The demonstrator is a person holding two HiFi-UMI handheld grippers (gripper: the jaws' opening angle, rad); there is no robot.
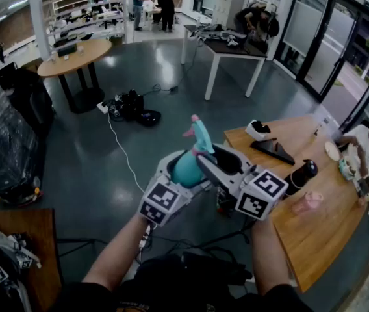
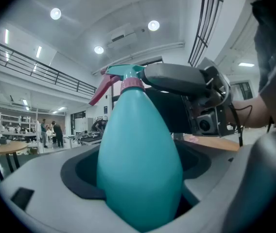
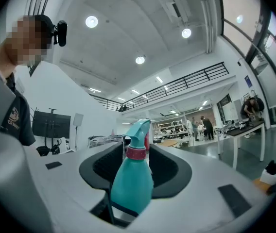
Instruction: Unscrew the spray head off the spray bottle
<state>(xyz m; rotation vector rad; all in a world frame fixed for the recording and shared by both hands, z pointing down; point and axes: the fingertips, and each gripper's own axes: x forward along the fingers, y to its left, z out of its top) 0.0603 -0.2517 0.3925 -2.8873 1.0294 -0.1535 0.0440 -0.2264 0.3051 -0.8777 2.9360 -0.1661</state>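
I hold a teal spray bottle (image 1: 187, 168) up in the air between both grippers. Its teal spray head (image 1: 200, 134) has a pink trigger and a pink collar (image 3: 137, 153). My left gripper (image 1: 179, 174) is shut on the bottle's fat body (image 2: 138, 159), which fills the space between its jaws. My right gripper (image 1: 205, 156) comes in from the right at the level of the neck. In the right gripper view the right gripper (image 3: 137, 165) stands open, its dark pads either side of the neck and head (image 3: 139, 132) with a gap on each side.
A wooden table (image 1: 314, 239) at the right carries a pink cup (image 1: 308, 202) and a black cylinder (image 1: 301, 173); a person (image 1: 368, 138) sits at its far end. Cables and bags (image 1: 130, 106) lie on the floor ahead. A wrapped dark bulk (image 1: 2, 142) stands at the left.
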